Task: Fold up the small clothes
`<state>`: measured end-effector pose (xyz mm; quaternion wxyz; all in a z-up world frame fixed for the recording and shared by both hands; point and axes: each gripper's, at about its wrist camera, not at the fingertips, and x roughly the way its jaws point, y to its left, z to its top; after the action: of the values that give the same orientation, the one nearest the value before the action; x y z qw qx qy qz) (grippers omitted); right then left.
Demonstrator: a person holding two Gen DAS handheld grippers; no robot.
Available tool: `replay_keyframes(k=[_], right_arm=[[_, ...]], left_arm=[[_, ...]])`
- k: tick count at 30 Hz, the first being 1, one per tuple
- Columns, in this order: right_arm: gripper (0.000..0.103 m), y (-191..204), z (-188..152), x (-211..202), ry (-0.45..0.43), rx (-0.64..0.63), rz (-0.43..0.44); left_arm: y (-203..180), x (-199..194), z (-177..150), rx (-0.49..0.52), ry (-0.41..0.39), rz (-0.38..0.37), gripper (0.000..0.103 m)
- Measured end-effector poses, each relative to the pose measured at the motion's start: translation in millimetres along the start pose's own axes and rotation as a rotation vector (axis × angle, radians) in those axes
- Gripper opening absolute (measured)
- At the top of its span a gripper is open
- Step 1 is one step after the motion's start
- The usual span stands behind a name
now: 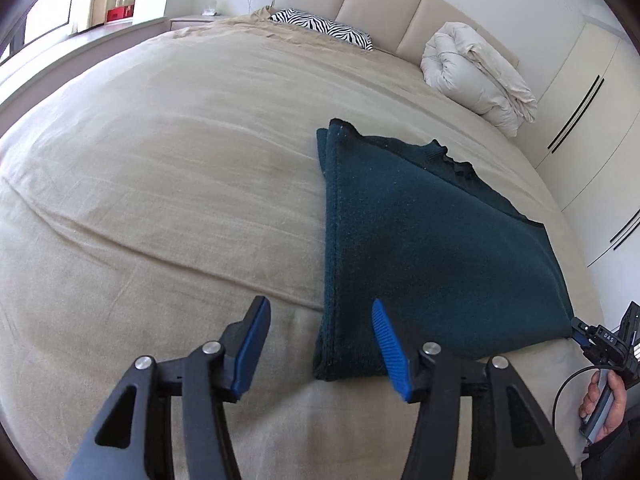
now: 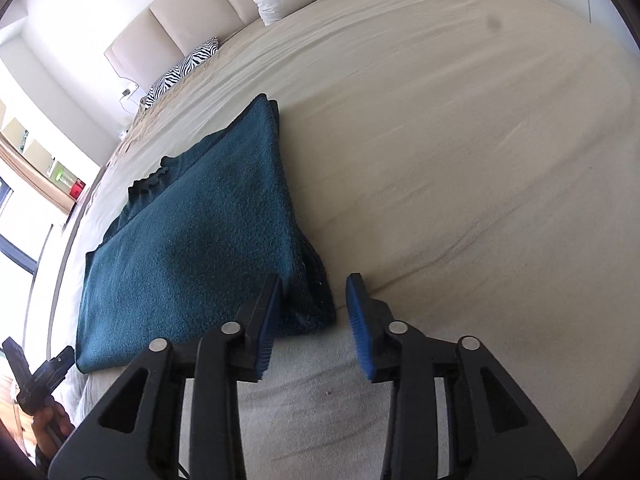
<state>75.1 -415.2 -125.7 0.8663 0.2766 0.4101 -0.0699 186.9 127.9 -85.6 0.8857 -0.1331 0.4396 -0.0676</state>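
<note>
A dark teal knitted garment (image 1: 420, 240) lies folded flat on the beige bed (image 1: 180, 184). My left gripper (image 1: 320, 340) is open, its jaws straddling the garment's near left corner just above the bed. In the right wrist view the same garment (image 2: 200, 248) lies left of centre. My right gripper (image 2: 314, 322) is open around the garment's near right corner, its left finger (image 2: 266, 332) over the cloth. The right gripper also shows at the far right of the left wrist view (image 1: 592, 338), at the garment's corner. The left gripper shows at the lower left of the right wrist view (image 2: 52, 364).
A zebra-print pillow (image 1: 320, 30) and a rolled white duvet (image 1: 476, 76) lie by the padded headboard (image 1: 380, 4). White wardrobes (image 1: 592, 120) stand to the right of the bed. A window (image 2: 16, 224) and shelves are at the left.
</note>
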Motion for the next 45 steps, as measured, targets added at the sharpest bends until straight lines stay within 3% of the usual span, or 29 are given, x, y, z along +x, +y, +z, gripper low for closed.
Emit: replay_keyframes(k=[2, 7, 15, 22, 27, 30, 32, 39, 43, 45], right_arm=[[0.055, -3, -3, -12, -0.041, 0.03, 0.002], [0.055, 3, -3, -32, -0.08, 0.051, 0.025], [0.055, 69, 25, -34, -0.093, -0.046, 0.141], [0.055, 156, 50, 39, 0.033, -0.1, 0.294], [0.055, 197, 59, 103, 0.135, -0.042, 0.429], [0.055, 212, 58, 137, 0.192, -0.04, 0.434], [0.053, 211, 58, 153, 0.202, -0.053, 0.391], [0.041, 157, 82, 153, 0.123, 0.066, 0.427], [0.04, 107, 96, 139, 0.021, 0.175, 0.327], [0.033, 80, 101, 132, -0.019, 0.257, 0.284]], left_arm=[[-14, -6, 3, 0.055, -0.019, 0.03, 0.061], [-41, -6, 15, 0.119, -0.029, 0.039, 0.061], [-79, 14, 41, 0.188, -0.021, 0.075, 0.066], [-114, 62, 75, 0.264, -0.005, 0.125, 0.066], [-134, 108, 89, 0.318, 0.021, 0.172, 0.066], [-134, 135, 86, 0.343, 0.05, 0.202, 0.07], [-128, 138, 86, 0.319, 0.043, 0.195, 0.076], [-119, 141, 84, 0.317, 0.041, 0.166, 0.08], [-120, 143, 84, 0.323, 0.033, 0.165, 0.081], [-120, 142, 82, 0.325, 0.027, 0.165, 0.081]])
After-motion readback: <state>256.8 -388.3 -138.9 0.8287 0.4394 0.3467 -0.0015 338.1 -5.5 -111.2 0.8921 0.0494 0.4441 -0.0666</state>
